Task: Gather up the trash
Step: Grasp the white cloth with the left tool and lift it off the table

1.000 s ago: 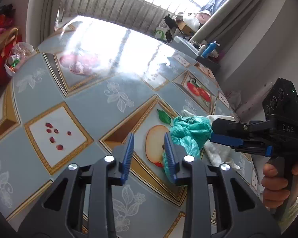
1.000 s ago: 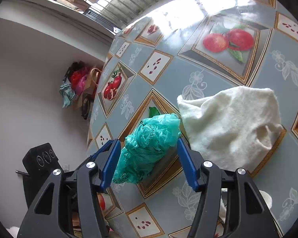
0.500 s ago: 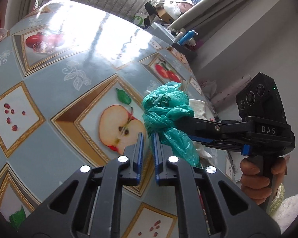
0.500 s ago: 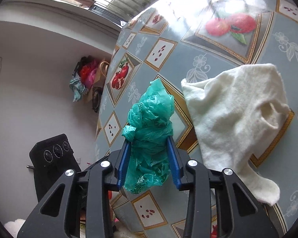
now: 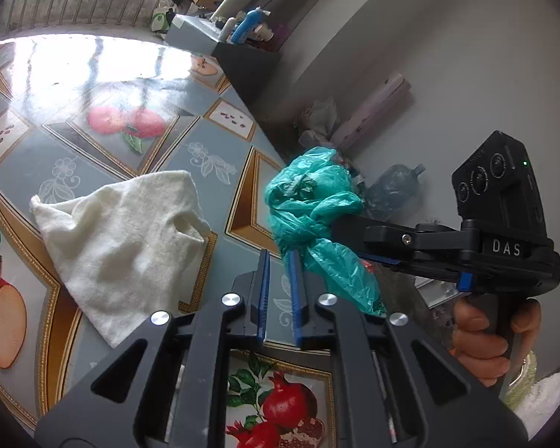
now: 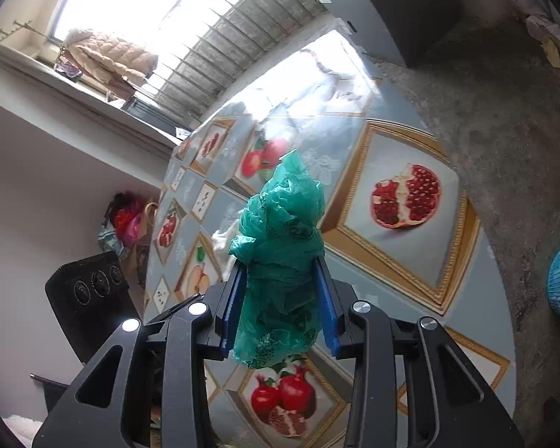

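Green plastic bag [image 6: 282, 257], long axis upright, clamped in right hand-held gripper [image 6: 280, 298] above fruit-print desk [image 6: 399, 261]; left hand-held gripper [image 5: 280, 291] nearly closed, empty.

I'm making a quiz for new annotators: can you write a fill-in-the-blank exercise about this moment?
1. The right gripper is shut on a crumpled ____ plastic bag.
2. The white cloth lies on the ____.
3. The left gripper holds ____.
4. The tablecloth panel right of the bag in the right wrist view shows a cut ____.

Missing words: green; table; nothing; pomegranate
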The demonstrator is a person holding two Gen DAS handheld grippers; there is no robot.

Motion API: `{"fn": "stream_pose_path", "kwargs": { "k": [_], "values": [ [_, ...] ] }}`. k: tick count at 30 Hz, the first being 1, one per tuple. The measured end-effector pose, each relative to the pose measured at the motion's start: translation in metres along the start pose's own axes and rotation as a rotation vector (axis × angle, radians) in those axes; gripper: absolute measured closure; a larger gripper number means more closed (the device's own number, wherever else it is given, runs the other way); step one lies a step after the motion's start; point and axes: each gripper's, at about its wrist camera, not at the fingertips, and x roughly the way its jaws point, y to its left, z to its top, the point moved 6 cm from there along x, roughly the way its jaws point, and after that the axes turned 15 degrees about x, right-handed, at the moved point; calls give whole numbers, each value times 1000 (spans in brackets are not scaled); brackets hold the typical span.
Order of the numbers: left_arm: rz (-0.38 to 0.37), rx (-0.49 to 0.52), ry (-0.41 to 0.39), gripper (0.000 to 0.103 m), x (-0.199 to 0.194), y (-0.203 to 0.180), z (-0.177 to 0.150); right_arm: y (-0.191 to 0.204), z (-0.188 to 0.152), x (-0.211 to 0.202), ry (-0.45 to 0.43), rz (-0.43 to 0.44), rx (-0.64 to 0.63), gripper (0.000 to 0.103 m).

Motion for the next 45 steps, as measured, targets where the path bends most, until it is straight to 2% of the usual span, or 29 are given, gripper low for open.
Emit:
{"fn": "stream_pose_path", "kwargs": {
  "k": [1,3,7,8,12,15,16,19,20,21,23,25,28,31,32,34,39,40,43,45],
  "values": [
    [27,-1,8,77,-1,2,-3,-7,1,4,-9,-35,2,67],
    [78,-24,-25,58,-12,10,-1,-17,1,13,-14,-88,3,67],
    [182,-40,-94,40,-41,31,5,-25,1,19,-9,-77,11,64],
    [211,-41,-95,40,-42,36,6,-26,3,19,-10,-76,8,64],
    [315,13,-13,41,-23,49,4,-29,3,15,-24,-88,-4,57],
    [393,84,36,58,-8,51,1,-29,1,15,-27,-101,-28,57],
    [394,84,47,70,-7,53,-3,-28,1,15,-30,-110,-38,57],
    [376,68,48,89,-5,57,-6,-25,-3,15,-38,-128,-84,57],
    [362,66,51,91,-6,58,-7,-24,-4,16,-38,-131,-97,58],
    [341,61,52,93,-9,56,-8,-23,-6,16,-36,-127,-107,64],
    [277,47,52,94,-14,51,-12,-23,-9,13,-32,-123,-110,65],
    [216,76,74,95,-22,39,-20,-22,-13,11,-19,-120,-120,66],
    [122,163,155,94,-32,15,-41,-21,-27,6,18,-102,-133,66],
    [51,150,223,94,-40,2,-65,-27,-44,-1,59,-100,-134,66],
    [45,133,228,93,-44,2,-70,-30,-50,-3,66,-104,-131,66],
    [62,112,222,84,-51,3,-77,-35,-56,-8,64,-104,-118,66],
    [125,74,143,62,-69,8,-73,-41,-57,-14,22,-111,-85,66],
    [131,75,134,56,-69,8,-67,-41,-56,-15,18,-118,-83,66],
    [171,118,115,47,-76,5,-64,-40,-55,-18,6,-141,-92,63],
    [208,155,131,44,-72,4,-65,-40,-54,-20,-2,-152,-95,58]
  ]
}}
